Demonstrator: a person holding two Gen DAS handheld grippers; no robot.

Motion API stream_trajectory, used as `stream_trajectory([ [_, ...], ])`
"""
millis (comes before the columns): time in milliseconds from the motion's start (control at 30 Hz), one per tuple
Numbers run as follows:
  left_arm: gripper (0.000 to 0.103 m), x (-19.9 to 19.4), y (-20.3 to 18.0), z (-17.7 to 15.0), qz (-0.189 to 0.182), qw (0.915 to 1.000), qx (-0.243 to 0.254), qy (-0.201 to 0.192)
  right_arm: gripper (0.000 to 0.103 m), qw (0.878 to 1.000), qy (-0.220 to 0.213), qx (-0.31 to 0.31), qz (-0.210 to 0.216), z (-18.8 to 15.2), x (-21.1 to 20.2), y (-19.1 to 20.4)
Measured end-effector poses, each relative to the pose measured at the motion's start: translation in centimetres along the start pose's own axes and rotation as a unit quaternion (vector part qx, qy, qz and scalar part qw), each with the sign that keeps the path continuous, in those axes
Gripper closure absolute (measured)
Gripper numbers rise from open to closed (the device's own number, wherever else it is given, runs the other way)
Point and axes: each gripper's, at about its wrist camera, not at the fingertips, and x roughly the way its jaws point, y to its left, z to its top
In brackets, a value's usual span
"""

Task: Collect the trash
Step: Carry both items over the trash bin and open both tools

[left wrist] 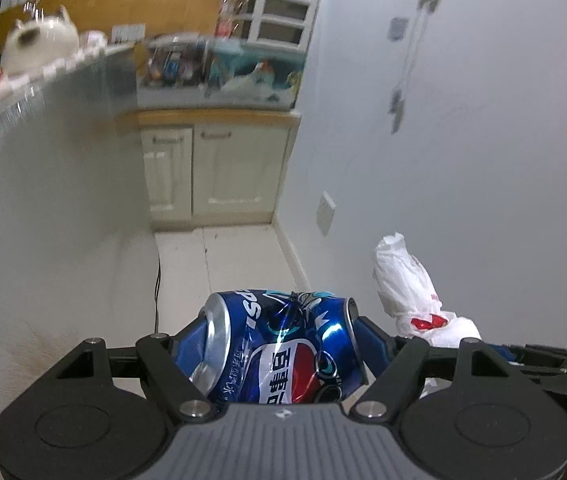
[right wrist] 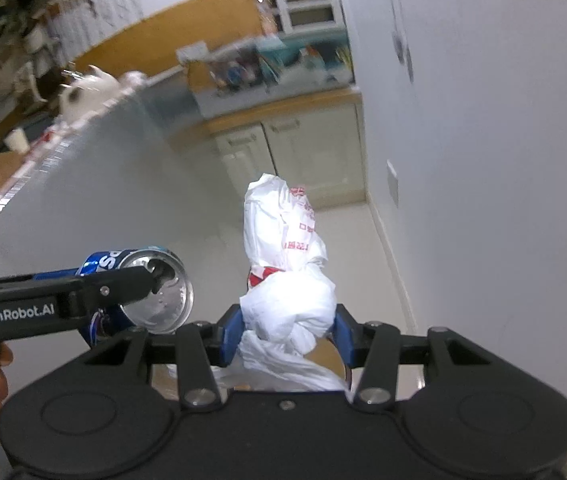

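My left gripper [left wrist: 279, 340] is shut on a crushed blue Pepsi can [left wrist: 283, 344], held sideways in the air above the floor. The can also shows in the right wrist view [right wrist: 155, 292], with the left gripper [right wrist: 139, 284] clamped across its silver end. My right gripper [right wrist: 287, 328] is shut on a knotted white plastic bag with red print [right wrist: 283, 256], which sticks up between its blue pads. The bag also shows in the left wrist view [left wrist: 407, 288], just right of the can. Both grippers are side by side, close together.
A grey counter wall [left wrist: 51, 200] runs along the left, with a white teapot [left wrist: 39, 44] and clutter on top. Cream cabinet doors [left wrist: 211, 172] stand ahead, a white wall [left wrist: 463, 140] on the right. Pale floor tiles [left wrist: 227, 256] lie below. A brown round shape [right wrist: 323, 360] lies under the right gripper.
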Motion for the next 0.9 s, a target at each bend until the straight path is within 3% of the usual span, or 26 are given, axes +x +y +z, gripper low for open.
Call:
stream_trajectory([
  [367,0.025,12.0,5.1,-1.6,0.006,0.9974,-0.046,0.054,0.054,0.995,0.072,0.068,-0.008,-1.3,14.3,-1.6],
  [533,0.025,17.0,7.8,-3.9,0.025,0.9932,-0.061,0.096,0.054,0.989,0.126,0.079,-0.015,-4.7,21.4,-1.6],
  [767,0.025,22.1,10.4,-7.1,0.036,0.9866,-0.08,0.138,0.054,0.971,0.221,0.089,-0.029,-10.8,29.7,-2.3],
  [900,0.025,24.8,11.3,-8.5,0.03,0.9832,-0.102,0.149,0.054,0.966,0.252,0.054,-0.025,-12.2,33.6,-1.7],
])
